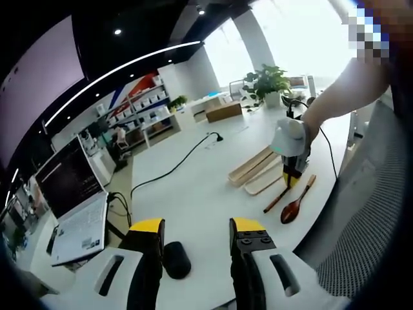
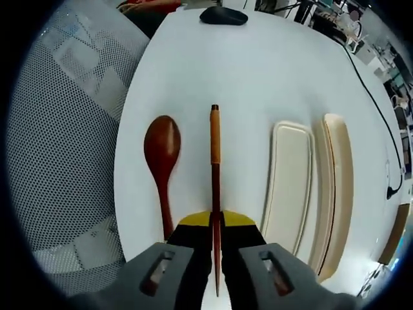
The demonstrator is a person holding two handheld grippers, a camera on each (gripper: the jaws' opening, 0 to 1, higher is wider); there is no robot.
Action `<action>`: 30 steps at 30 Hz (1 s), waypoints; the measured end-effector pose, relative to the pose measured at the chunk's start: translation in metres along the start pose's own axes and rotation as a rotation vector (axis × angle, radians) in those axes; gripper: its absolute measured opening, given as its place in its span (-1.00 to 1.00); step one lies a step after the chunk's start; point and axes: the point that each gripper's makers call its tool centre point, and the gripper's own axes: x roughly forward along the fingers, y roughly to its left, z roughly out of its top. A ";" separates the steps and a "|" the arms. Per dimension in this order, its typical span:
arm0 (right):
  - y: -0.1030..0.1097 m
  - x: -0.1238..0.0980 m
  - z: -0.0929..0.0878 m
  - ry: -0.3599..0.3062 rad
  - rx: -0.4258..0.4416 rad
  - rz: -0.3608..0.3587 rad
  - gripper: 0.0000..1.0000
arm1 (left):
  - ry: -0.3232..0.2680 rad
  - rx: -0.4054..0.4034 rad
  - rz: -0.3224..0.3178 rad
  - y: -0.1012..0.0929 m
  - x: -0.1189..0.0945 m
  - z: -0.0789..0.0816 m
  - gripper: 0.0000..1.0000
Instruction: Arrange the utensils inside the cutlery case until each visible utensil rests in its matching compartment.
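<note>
In the right gripper view my right gripper [image 2: 215, 224] is shut on a pair of dark brown chopsticks [image 2: 215, 161] with an orange end, which point away along the white table. A dark red wooden spoon [image 2: 162, 154] lies just left of them. To their right lie the pale cutlery case tray [image 2: 288, 184] and a second light wooden part [image 2: 339, 187], both holding nothing. In the left gripper view my left gripper [image 1: 197, 227] hangs open above the table, far from the case [image 1: 250, 166]. The right gripper [image 1: 293, 169], in a person's hand, stands over the chopsticks [image 1: 277, 200] and spoon [image 1: 297, 205].
A black mouse [image 1: 175, 259] lies on the table below my left jaws and also shows as the mouse [image 2: 222, 15] at the far end. An open laptop [image 1: 72, 200], a black cable [image 1: 174, 166] and a potted plant [image 1: 268, 82] stand further off. A mesh chair [image 2: 64, 129] borders the table edge.
</note>
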 end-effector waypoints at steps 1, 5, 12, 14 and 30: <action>0.001 0.000 0.000 0.012 -0.031 -0.004 -0.99 | 0.000 0.000 -0.001 0.000 0.000 0.000 -0.18; 0.002 0.000 0.000 0.029 -0.019 -0.007 -0.99 | 0.001 0.004 -0.003 -0.001 0.000 0.000 -0.18; 0.007 0.000 -0.001 0.030 -0.024 -0.001 -0.99 | 0.001 0.006 -0.003 -0.001 0.000 0.000 -0.18; 0.009 0.000 -0.001 0.028 -0.016 0.008 -0.99 | 0.001 0.006 -0.004 -0.001 0.000 0.000 -0.18; 0.011 0.001 0.000 0.074 -0.039 0.008 -0.97 | -0.003 -0.005 -0.006 0.000 -0.001 0.000 -0.19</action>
